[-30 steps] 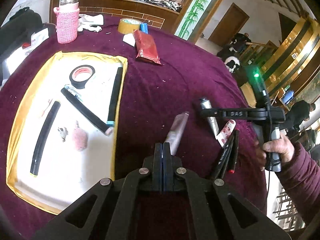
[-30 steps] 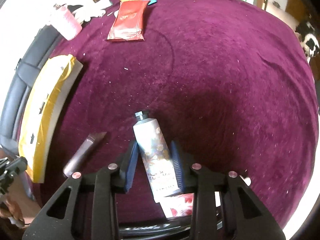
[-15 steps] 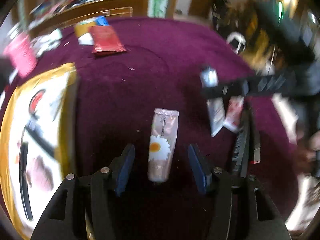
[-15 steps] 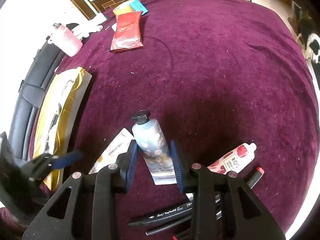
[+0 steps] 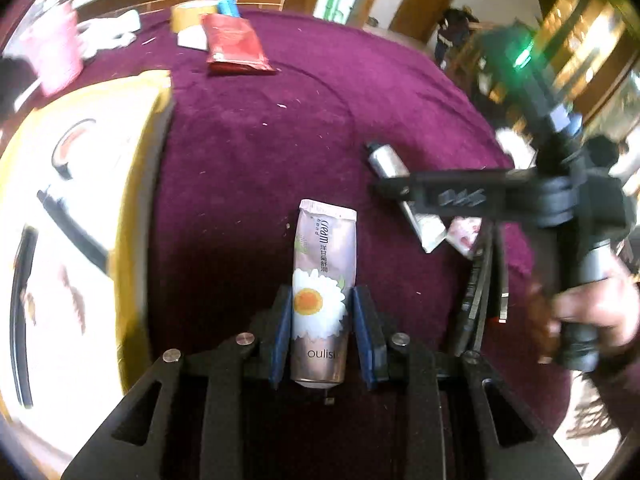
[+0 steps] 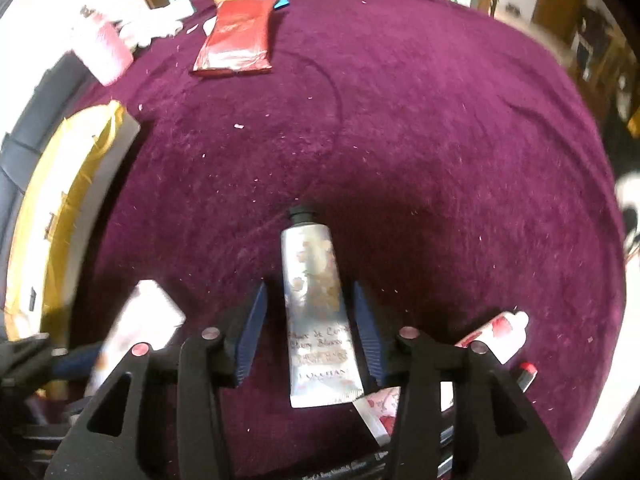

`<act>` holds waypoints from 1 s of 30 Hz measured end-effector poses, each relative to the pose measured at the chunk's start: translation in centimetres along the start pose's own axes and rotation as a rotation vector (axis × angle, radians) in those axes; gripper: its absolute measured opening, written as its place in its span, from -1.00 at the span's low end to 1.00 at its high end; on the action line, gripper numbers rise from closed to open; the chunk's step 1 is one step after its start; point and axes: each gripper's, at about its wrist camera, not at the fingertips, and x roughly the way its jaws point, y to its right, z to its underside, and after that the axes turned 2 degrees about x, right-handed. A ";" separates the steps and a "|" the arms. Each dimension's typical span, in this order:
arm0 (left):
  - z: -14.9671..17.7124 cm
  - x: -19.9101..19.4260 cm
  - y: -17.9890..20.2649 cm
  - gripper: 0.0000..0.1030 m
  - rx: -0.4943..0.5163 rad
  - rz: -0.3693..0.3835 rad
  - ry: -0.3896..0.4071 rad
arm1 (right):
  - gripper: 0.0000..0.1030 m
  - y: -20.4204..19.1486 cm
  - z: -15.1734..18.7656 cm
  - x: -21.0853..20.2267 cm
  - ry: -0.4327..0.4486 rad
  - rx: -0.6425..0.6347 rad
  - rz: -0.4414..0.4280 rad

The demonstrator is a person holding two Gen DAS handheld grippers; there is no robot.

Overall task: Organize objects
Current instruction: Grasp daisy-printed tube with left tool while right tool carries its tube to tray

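Note:
My left gripper (image 5: 322, 316) is shut on a pink daisy hand-cream tube (image 5: 324, 280), crimped end pointing away. My right gripper (image 6: 308, 320) stands open around a silver floral tube (image 6: 312, 304) with a black cap, with gaps on both sides; the tube lies on the purple cloth (image 6: 420, 128). In the left wrist view the right gripper (image 5: 404, 188) shows side-on over that silver tube (image 5: 386, 158). A rose-print white tube (image 6: 496, 330) and black pens (image 5: 480, 280) lie beside it.
A yellow-rimmed white tray (image 5: 132, 200) at left holds a tape roll (image 5: 70, 148) and black pens. A red packet (image 5: 234, 42), yellow tape (image 5: 188, 16) and a pink-sleeved bottle (image 5: 56, 52) sit at the far side. The table edge is at right.
My left gripper opened, straddled the daisy tube and has closed on it. My right gripper lowered the silver tube to the cloth and opened off it.

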 end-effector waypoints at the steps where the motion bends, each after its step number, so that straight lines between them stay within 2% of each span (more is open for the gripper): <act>1: 0.2 -0.9 -0.4 -0.53 -0.011 0.010 0.015 | -0.21 -0.3 0.0 0.0 -0.002 -0.007 0.013; 2: 0.5 -2.1 -0.7 -0.53 -0.022 0.018 0.034 | -0.53 -0.2 -0.1 -0.1 -0.004 0.002 -0.012; 4: 0.7 -4.2 -1.4 -0.52 -0.046 0.030 0.067 | -0.50 0.4 0.1 -0.4 -0.021 0.054 -0.098; 6: 1.1 -6.2 -2.5 -0.52 -0.074 0.031 0.103 | -0.50 0.6 0.5 -1.1 -0.010 0.083 -0.143; 8: 1.3 -8.2 -4.6 -0.52 -0.107 0.021 0.135 | -0.50 0.6 0.8 -1.8 -0.003 0.126 -0.222; 11: 1.7 -10.2 -7.4 -0.52 -0.139 -0.038 0.162 | -0.50 0.2 1.1 -3.1 0.019 0.180 -0.320; 14: 2.2 -10.8 -11.2 -0.52 -0.195 -0.106 0.149 | -0.49 -0.9 0.8 -4.6 0.044 0.239 -0.433; 18: 1.9 -9.9 -15.3 -0.52 -0.230 -0.174 0.104 | -0.49 -3.9 0.5 -6.3 0.049 0.252 -0.526; 22: 0.5 -8.8 -18.0 -0.52 -0.202 -0.219 0.085 | -0.49 -8.9 0.0 -6.9 0.027 0.199 -0.561; 30: -3.7 -5.0 -20.5 -0.51 -0.147 -0.192 0.029 | -0.48 -17.7 1.1 -4.4 -0.065 0.114 -0.521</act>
